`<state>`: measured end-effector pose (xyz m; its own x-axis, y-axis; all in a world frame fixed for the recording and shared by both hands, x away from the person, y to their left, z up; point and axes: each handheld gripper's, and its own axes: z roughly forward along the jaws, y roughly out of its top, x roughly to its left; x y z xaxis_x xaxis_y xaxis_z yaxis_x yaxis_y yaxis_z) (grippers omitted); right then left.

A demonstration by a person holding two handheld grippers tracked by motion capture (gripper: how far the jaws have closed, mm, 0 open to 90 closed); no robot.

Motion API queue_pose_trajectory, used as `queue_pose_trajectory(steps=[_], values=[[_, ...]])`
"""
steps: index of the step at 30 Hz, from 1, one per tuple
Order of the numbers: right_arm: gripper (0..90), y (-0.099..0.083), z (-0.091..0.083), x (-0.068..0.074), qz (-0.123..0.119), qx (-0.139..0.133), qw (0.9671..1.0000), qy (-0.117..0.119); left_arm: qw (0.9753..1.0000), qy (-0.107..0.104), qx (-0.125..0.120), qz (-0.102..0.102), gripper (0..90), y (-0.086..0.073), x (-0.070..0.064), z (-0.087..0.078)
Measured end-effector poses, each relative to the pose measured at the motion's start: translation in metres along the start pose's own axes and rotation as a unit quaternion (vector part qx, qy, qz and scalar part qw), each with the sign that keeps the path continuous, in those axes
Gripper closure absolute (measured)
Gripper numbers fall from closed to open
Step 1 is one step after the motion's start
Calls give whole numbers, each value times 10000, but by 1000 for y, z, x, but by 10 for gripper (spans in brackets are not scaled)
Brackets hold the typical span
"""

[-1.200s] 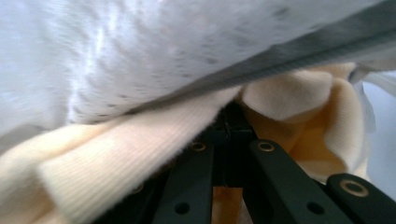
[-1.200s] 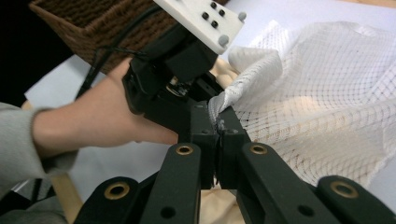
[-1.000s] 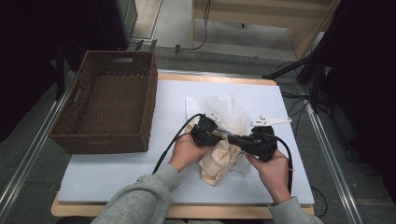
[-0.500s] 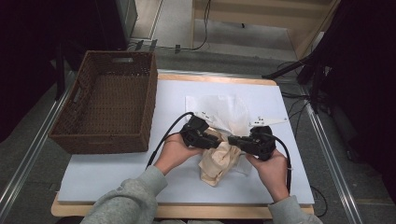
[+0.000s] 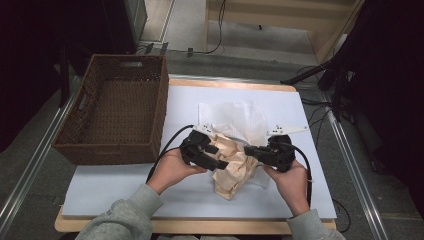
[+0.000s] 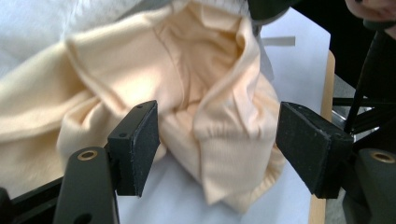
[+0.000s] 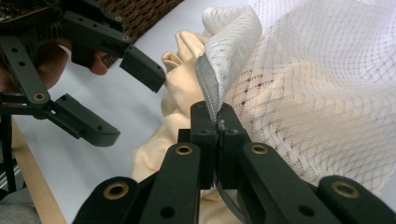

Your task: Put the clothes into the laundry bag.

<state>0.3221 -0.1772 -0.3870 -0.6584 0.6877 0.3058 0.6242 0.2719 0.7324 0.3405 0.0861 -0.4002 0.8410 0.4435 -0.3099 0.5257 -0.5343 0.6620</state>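
A crumpled cream-yellow garment (image 5: pixel 235 165) lies near the table's front, partly inside a white mesh laundry bag (image 5: pixel 235 117). My right gripper (image 7: pixel 217 123) is shut on the bag's grey zipper edge (image 7: pixel 210 88), holding it up over the cloth (image 7: pixel 182 74). My left gripper (image 6: pixel 217 140) stands open, its jaws on either side of a bunched fold of the garment (image 6: pixel 201 93) without clamping it. In the high view the left gripper (image 5: pixel 220 162) is at the garment's left and the right gripper (image 5: pixel 250 150) at its right.
A brown wicker basket (image 5: pixel 82 147) stands at the table's left, nothing inside it. A white sheet (image 5: pixel 125 185) covers the tabletop; its wooden edge (image 5: pixel 200 227) runs along the front. Cables trail from both grippers.
My left gripper has shifted left and toward the front along the garment, and more of the cream cloth now lies out of the bag. The right gripper has stayed put.
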Motion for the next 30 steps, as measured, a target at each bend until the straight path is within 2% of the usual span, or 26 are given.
queue_pose_trajectory(steps=[2,3,5,6,7,8,9,10,11,12,13,14,15,18,25,30], values=[[889,0,0,0,0,-2,10000,-3,9999,114,-60,-12,306,-5,-1,-4],[889,0,0,0,-8,-6,10000,-4,10000,70,-42,2,306,-8,1,-6],[889,1,0,-1,0,0,10000,8,9999,69,-75,-67,314,-14,3,-11],[889,1,0,-1,2,6,10000,17,9997,37,-141,-186,337,-20,6,-17],[889,1,0,-1,2,6,10000,17,9997,37,-141,-186,355,-20,6,-17],[889,1,0,-1,9,1,10000,25,9995,65,-136,-274,355,-22,8,-19],[889,1,-1,0,19,-1,10000,37,9993,61,-144,-343,400,-25,9,-22],[888,2,-2,0,-12,-1,10000,41,9987,292,-200,-356,530,-31,11,-28],[889,2,-2,0,-10,1,10000,43,9987,292,-200,-356,592,-31,11,-28],[888,2,-3,0,-11,7,10000,44,9979,450,-253,-393,642,-36,13,-31],[888,2,-3,0,-11,7,10000,44,9979,450,-253,-393,701,-36,13,-31],[888,3,-3,0,-15,1,10000,50,9975,522,-241,-408,701,-39,16,-32],[888,3,-3,-1,-34,-11,10000,60,9969,582,-243,-460,802,-43,19,-33],[888,4,-4,-3,-23,-23,10000,80,9966,570,-259,-527,899,-48,24,-31],[888,6,-3,-4,-30,-39,9999,104,9951,649,-316,-676,900,-54,37,-19],[888,6,-3,-2,-50,-46,9999,101,9941,754,-200,-754,900,-55,42,-3]])
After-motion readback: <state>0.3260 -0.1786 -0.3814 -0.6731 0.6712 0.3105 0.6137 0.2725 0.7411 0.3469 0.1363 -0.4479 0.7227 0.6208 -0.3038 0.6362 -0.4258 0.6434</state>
